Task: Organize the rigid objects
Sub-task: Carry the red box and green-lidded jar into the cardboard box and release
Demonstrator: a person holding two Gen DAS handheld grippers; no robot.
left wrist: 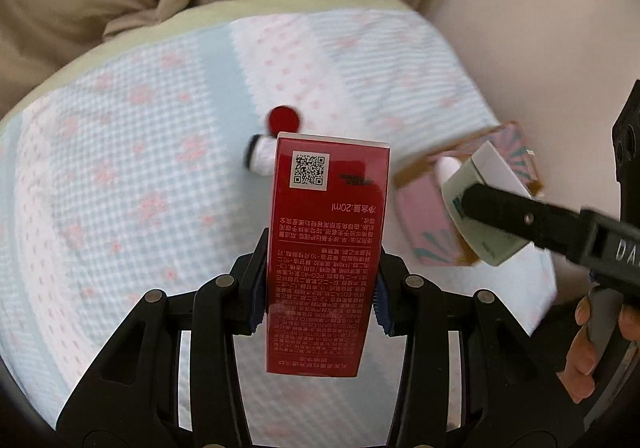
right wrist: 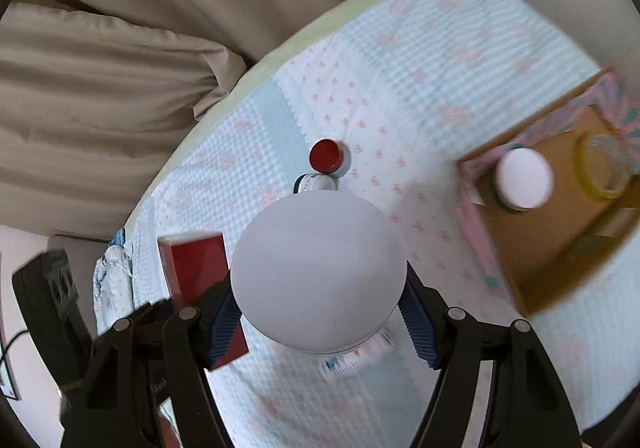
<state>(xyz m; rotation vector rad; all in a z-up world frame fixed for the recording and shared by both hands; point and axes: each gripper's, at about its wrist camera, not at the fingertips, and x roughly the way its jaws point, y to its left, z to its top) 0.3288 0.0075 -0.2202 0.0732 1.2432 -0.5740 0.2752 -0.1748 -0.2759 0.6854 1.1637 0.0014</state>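
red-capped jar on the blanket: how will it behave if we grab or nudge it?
The red-capped jar looks squat and round, so probably rigid and hard to tip. On the soft blanket a nudge might drag it; on its side it could roll. Smooth cap may slip.

Red carton [left wrist: 326, 244], QR code and 20ml print, upright, held above the bed. White-capped bottle [right wrist: 318, 272] held aloft at right. Red-lidded jar [right wrist: 327, 156] and small white bottle [right wrist: 314, 183] lying together, far centre. Open cardboard box [right wrist: 560, 216] at right holds white-lidded jar [right wrist: 524, 178] and tape roll [right wrist: 602, 166].
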